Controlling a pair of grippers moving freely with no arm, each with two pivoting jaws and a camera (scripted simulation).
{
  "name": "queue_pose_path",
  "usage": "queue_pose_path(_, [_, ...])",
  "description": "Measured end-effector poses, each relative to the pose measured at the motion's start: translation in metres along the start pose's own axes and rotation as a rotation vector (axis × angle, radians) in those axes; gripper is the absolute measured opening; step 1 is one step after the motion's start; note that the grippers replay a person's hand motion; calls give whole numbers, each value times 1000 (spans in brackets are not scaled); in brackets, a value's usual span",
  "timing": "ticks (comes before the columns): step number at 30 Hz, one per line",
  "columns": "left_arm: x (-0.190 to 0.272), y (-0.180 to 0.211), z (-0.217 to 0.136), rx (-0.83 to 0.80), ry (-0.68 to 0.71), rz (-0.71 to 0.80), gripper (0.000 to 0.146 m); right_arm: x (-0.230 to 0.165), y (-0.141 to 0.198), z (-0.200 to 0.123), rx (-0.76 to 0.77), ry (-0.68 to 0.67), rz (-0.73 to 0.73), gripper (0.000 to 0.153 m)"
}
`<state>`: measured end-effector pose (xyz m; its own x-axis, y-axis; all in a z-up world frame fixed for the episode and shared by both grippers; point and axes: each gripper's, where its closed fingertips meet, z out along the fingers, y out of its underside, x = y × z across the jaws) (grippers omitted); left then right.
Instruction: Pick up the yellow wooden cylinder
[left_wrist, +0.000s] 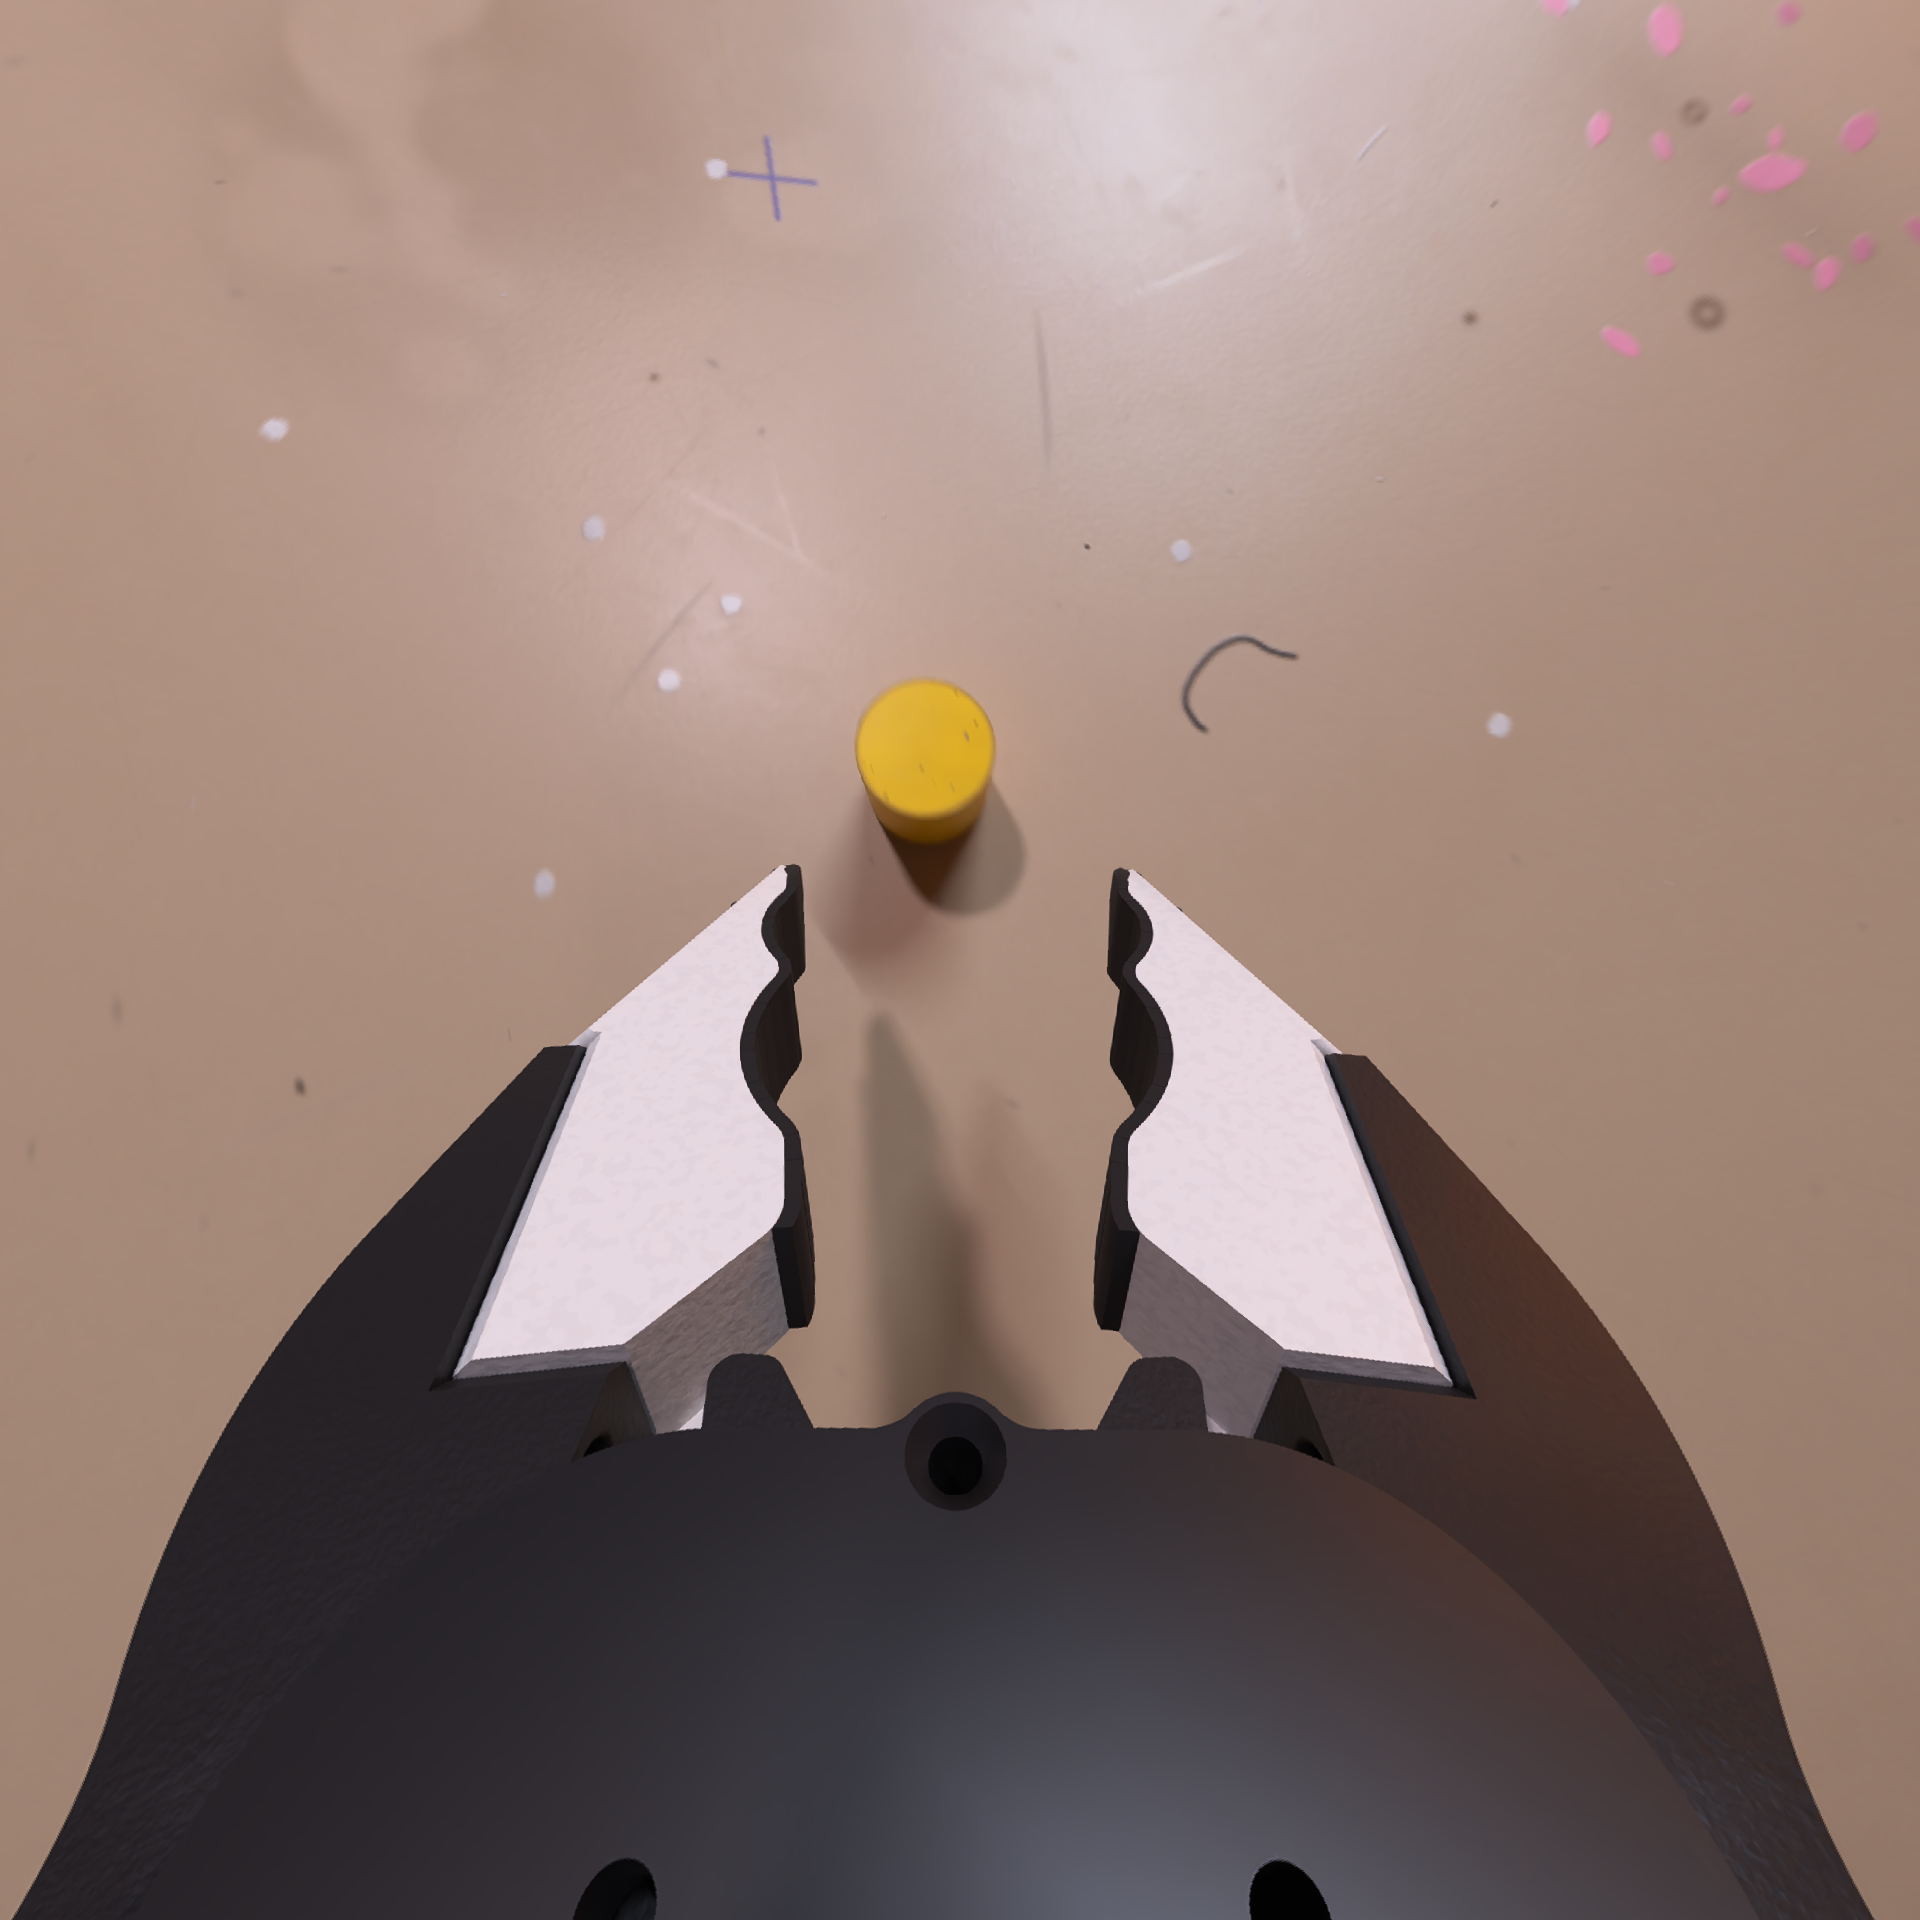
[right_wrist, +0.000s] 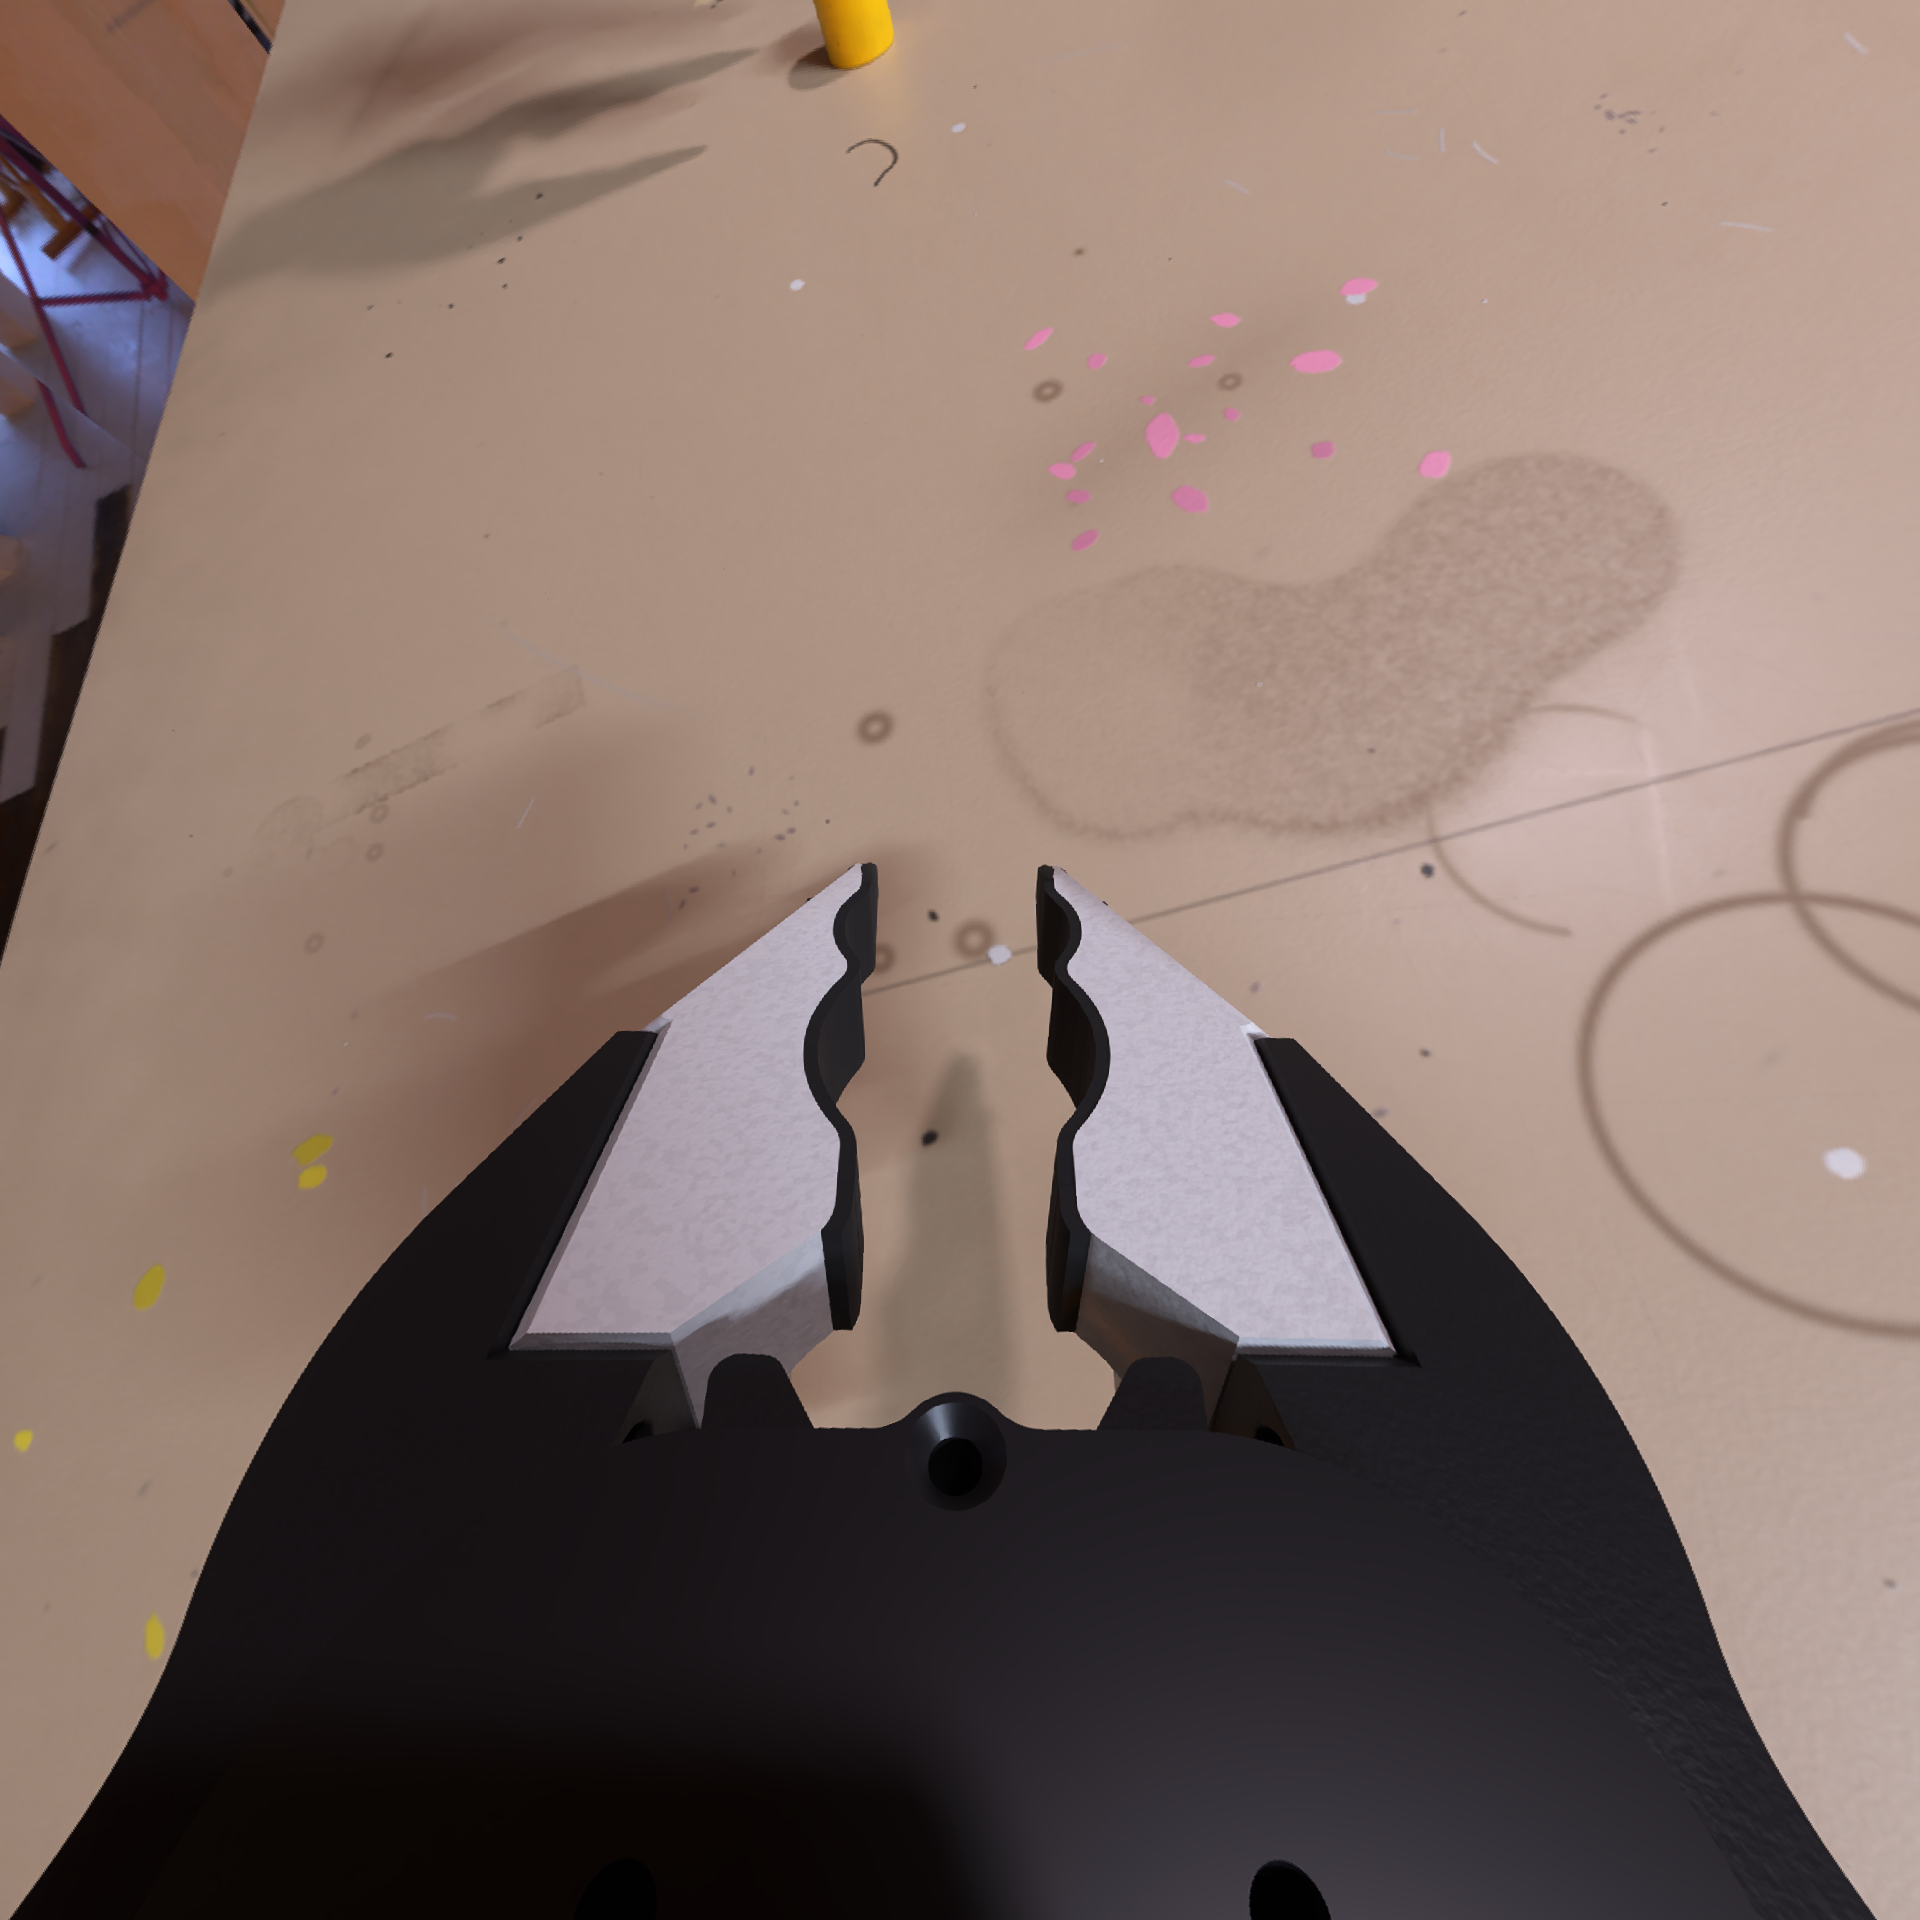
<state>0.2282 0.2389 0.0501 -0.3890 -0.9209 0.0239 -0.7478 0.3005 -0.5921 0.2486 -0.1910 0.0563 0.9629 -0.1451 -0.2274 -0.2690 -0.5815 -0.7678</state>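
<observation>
Both tools gape empty: left tool (left_wrist: 956, 873), right tool (right_wrist: 956, 873); yellow wooden cylinder (right_wrist: 854, 31) is cropped.

The left wrist view looks steeply down, close above the yellow cylinder (left_wrist: 924, 758); the right wrist view looks from well back across the table (right_wrist: 623, 520); both share the cylinder (right_wrist: 854, 31) and pink flecks (left_wrist: 1766, 171).

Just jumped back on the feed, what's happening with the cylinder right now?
The left gripper is open and lined up just short of the yellow wooden cylinder, which stands upright on the tan table, untouched. The right gripper is open and empty, well back from it; in its view the cylinder shows only at the far top edge. Nothing has been grasped yet.
</observation>
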Motion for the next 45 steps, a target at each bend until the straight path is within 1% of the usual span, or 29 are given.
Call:
queue_pose_path(3, [-7, -9, 24, -69, 38, 42, 59, -2, 2, -2, 5, -5, 0, 30])
queue_pose_path(5, [-6, -9, 36, -116, 81, 62, 61, -2, 4, -3, 4, -2, -4, 30])
queue_pose_path(6, [-6, -7, 41, -145, 87, 77, 61, -2, 5, -4, 1, 0, -5, 30])
queue_pose_path(8, [-9, -4, 47, -182, 55, 124, 61, -1, 7, -5, 2, 3, -3, 30])
queue_pose_path(10, [-9, -3, 48, -191, 47, 148, 60, 1, 9, -5, 1, -1, 3, 30])
queue_pose_path(13, [-9, -3, 48, -190, 50, 137, 55, 1, 10, -4, -4, -11, 4, 30])
queue_pose_path(14, [-9, -3, 47, -184, 51, 139, 51, 0, 9, -4, -6, -14, 0, 30])
queue_pose_path(17, [-7, -3, 46, -175, 46, 144, 33, -1, 10, -1, -19, -17, -20, 30])
queue_pose_path(21, [-9, -1, 43, -178, 25, 148, 33, -6, 7, 2, -31, -27, -46, 30])
queue_pose_path(24, [-12, -5, 27, -138, -17, 129, 33, -10, -6, 2, -24, -29, -94, 29])
queue_pose_path(26, [-12, -16, 3, -57, -42, 70, 33, -14, -21, 2, -11, -40, -139, 27])
queue_pose_path(29, [3, -43, -46, 149, -76, -89, 33, -17, -50, 7, 33, -25, -250, 25])
queue_pose_path(32, [37, -73, -95, 372, -98, -252, 33, -19, -88, 23, 104, 46, -383, 25])
queue_pose_path(34, [69, -92, -119, 535, -81, -354, 33, -30, -117, 38, 186, 64, -423, 25])
queue_pose_path(35, [87, -100, -125, 610, -44, -415, 33, -40, -130, 45, 224, 44, -424, 25])
queue_pose_path(37, [125, -115, -128, 748, 83, -563, 33, -62, -154, 58, 299, -3, -408, 25])
queue_pose_path(40, [179, -128, -114, 884, 318, -767, 33, -92, -177, 66, 385, -68, -362, 25])
queue_pose_path(42, [205, -130, -103, 933, 449, -884, 33, -106, -179, 67, 406, -98, -369, 25])
queue_pose_path(45, [232, -131, -92, 984, 610, -1013, 33, -118, -175, 61, 438, -86, -393, 24])
